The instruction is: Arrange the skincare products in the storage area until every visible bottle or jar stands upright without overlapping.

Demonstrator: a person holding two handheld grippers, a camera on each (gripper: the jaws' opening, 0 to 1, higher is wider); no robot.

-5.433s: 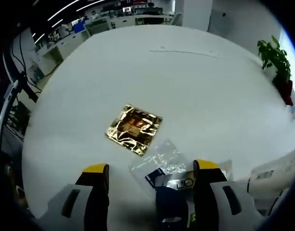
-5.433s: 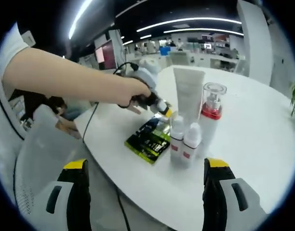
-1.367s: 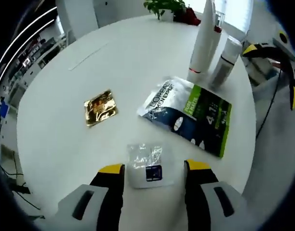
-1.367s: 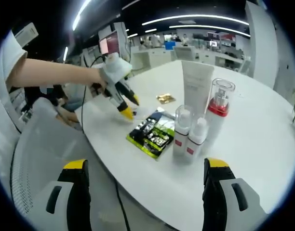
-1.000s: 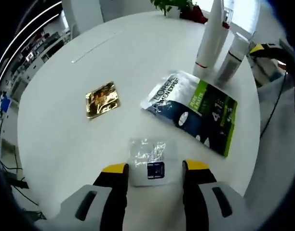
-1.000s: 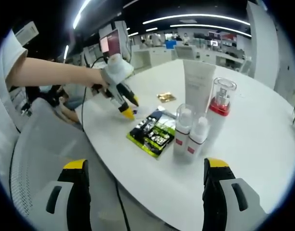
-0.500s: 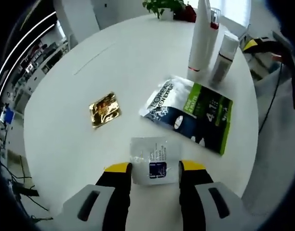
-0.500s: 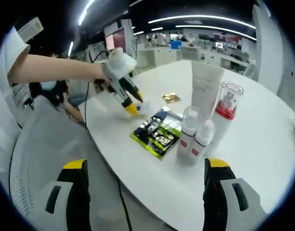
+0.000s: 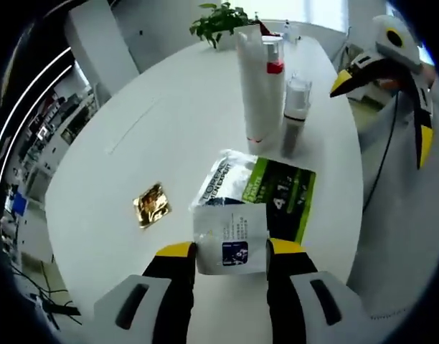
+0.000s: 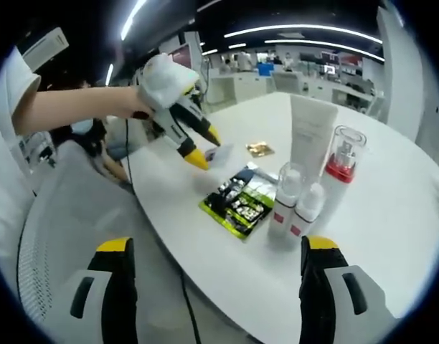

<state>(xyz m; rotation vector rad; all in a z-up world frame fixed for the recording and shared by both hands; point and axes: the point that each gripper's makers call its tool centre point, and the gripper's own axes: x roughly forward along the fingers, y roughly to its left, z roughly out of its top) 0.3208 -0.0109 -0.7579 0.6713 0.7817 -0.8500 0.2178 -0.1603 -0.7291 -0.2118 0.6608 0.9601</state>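
Left gripper (image 9: 223, 251) lifts a clear sample sachet (image 9: 230, 238) above the white desk (image 9: 169, 122); right gripper (image 10: 217, 247) waits with jaws released and empty.

The left jaws are clenched on the sachet's lower edge, above the green mask packet (image 9: 266, 192); a gold sachet (image 9: 150, 204) lies apart; the white tube (image 9: 253, 89), red-collared pump bottle (image 9: 274, 79) and small bottle (image 9: 294, 115) stand upright together beyond; to do this well, I judge, carry the sachet level and set it on bare desk beside the packet, overlapping nothing.
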